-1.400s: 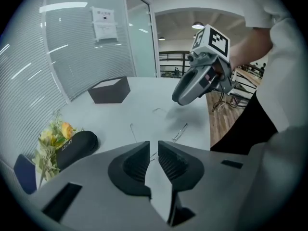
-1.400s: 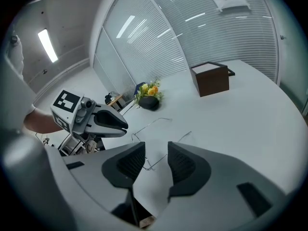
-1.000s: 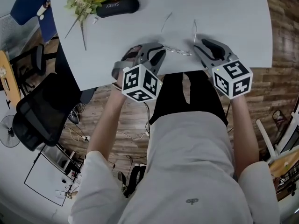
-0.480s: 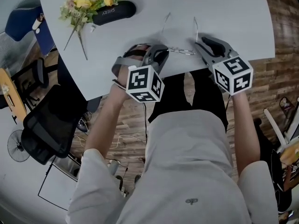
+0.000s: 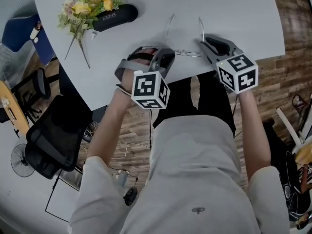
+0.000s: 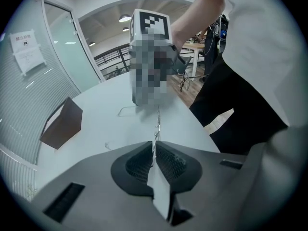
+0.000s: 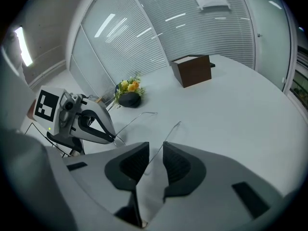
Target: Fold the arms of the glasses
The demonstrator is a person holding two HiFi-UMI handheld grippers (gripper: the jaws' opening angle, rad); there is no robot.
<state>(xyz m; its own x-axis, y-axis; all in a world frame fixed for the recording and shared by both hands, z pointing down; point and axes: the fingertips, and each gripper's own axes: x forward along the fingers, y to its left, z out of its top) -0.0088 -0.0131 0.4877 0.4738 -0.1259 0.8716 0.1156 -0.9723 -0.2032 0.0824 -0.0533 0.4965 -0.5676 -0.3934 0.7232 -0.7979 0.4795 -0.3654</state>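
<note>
Left fingers [image 6: 139, 163] pinch the glasses [image 5: 187, 53] frame; right fingers [image 7: 179, 163], just closing, straddle the 12-o'clock-pointing arm [image 7: 171, 133] without gripping it: fold pending.

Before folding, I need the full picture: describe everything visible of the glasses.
The glasses are thin, silvery wire-rimmed ones at the near edge of the white table, both arms unfolded, pointing away from the person. The left gripper is shut on one end of the front. The right gripper has just been closing its jaws around the arm at the other end, not yet pinching it.
</note>
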